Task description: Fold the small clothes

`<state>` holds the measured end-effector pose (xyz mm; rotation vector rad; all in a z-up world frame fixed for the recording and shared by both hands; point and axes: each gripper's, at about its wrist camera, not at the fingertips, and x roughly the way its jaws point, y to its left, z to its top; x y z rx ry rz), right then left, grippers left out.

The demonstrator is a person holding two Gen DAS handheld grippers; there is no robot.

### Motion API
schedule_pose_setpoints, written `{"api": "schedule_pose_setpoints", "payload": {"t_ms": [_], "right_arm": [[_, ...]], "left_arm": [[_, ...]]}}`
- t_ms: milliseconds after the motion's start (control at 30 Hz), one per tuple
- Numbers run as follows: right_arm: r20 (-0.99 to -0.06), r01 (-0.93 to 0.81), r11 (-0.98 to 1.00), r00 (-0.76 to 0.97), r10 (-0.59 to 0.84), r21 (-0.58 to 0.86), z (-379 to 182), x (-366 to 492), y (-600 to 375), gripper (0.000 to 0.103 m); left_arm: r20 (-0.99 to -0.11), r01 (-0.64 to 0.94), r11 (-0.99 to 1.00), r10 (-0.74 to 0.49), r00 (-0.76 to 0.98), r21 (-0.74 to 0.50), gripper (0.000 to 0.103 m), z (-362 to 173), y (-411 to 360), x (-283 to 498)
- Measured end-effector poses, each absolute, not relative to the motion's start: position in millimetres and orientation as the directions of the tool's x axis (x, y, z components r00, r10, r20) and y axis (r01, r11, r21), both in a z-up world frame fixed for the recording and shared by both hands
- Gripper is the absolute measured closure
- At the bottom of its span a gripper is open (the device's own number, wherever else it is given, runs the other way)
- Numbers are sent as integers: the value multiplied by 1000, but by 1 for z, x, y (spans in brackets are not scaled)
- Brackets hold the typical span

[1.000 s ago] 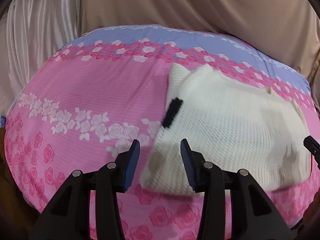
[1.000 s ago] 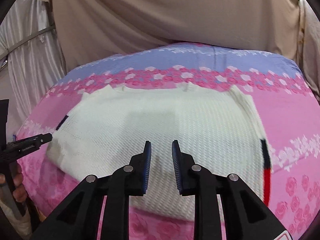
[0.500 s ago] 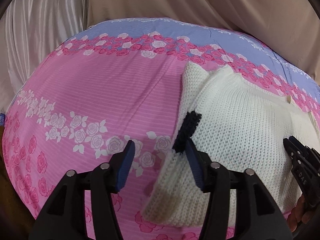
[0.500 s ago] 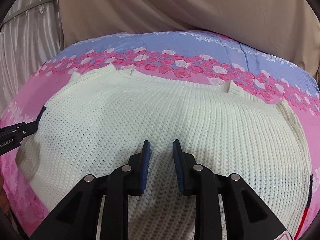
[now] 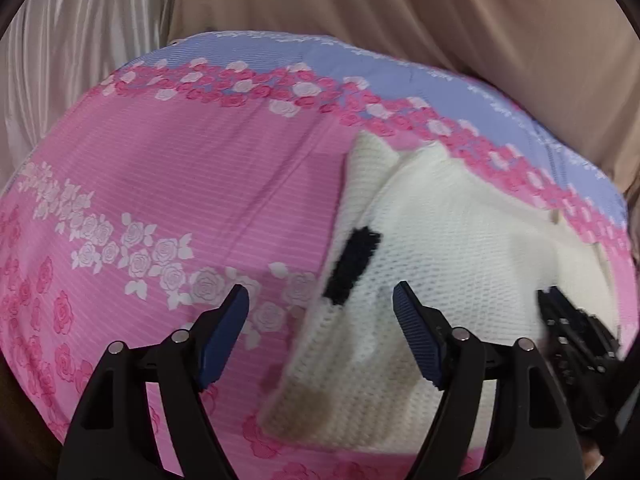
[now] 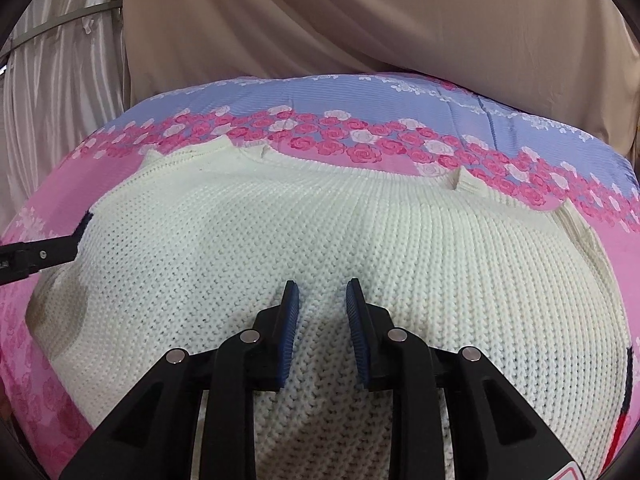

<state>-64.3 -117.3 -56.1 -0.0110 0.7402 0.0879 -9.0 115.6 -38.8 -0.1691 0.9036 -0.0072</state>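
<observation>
A cream knit sweater (image 6: 360, 240) lies flat on the pink rose-print sheet (image 5: 180, 184), with a black stripe (image 5: 352, 264) at its left edge. My left gripper (image 5: 320, 292) hovers over that edge. Its jaws are opening wide, and the striped edge lies between them without touching either pad. My right gripper (image 6: 322, 284) is low over the sweater's middle, its blue pads (image 6: 290, 320) a narrow gap apart with nothing visibly pinched. The right gripper (image 5: 572, 340) also shows in the left wrist view, and the left gripper (image 6: 40, 256) shows in the right wrist view.
The sheet has a lavender band (image 6: 320, 96) at the far side, where beige drapes (image 6: 360, 20) hang behind it. A pale curtain (image 5: 80, 60) hangs on the left. A black and red stripe (image 6: 624, 400) marks the sweater's right edge.
The left jaws have spread much wider, and the gripper has shifted so that the striped edge sits between them. The right gripper dropped closer to the sweater, then held still.
</observation>
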Motion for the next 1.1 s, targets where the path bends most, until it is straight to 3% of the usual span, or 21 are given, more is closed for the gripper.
{"api": "schedule_pose_setpoints", "payload": {"t_ms": [33,100,500,600,733,833,967,1033,1067,1100], "right_arm": [[-675,-81,996,734,77,25,-56,-64,-117,78],[-686,-75,997,723,79,36,-55,-63,-118,78],[-741,-44,996,665,91,84,-43,-61,-123,76],[-717,-14,995,693,80,98,-24,-68,-144,71],[-670,125,989,742,-41,78,2,-72,-209,56],[-685,237,964,722,-95,117,1,-58,-270,54],[-739,287,947,667,-92,142,-18,-30,-311,54],[-761,282,950,643,-84,133,-29,-20,-312,53],[-770,266,956,634,-77,124,-33,-15,-310,58],[-773,248,962,630,-74,110,-34,-12,-306,69]], "left_arm": [[-779,-59,987,-80,622,-149,21,-39,114,-8],[-791,-84,990,-37,611,-112,21,-47,113,-2],[-816,-109,977,-89,571,-183,21,-64,119,2],[-803,-105,976,-96,588,-193,21,-53,121,-1],[-744,-79,977,-98,661,-199,21,-21,120,6],[-718,-44,981,-108,688,-190,21,-9,108,33],[-764,42,974,-201,613,-222,21,-25,80,82],[-797,48,978,-194,572,-203,43,-38,67,99],[-801,46,982,-175,572,-181,47,-42,64,103],[-803,35,987,-147,578,-155,61,-43,62,105]]}}
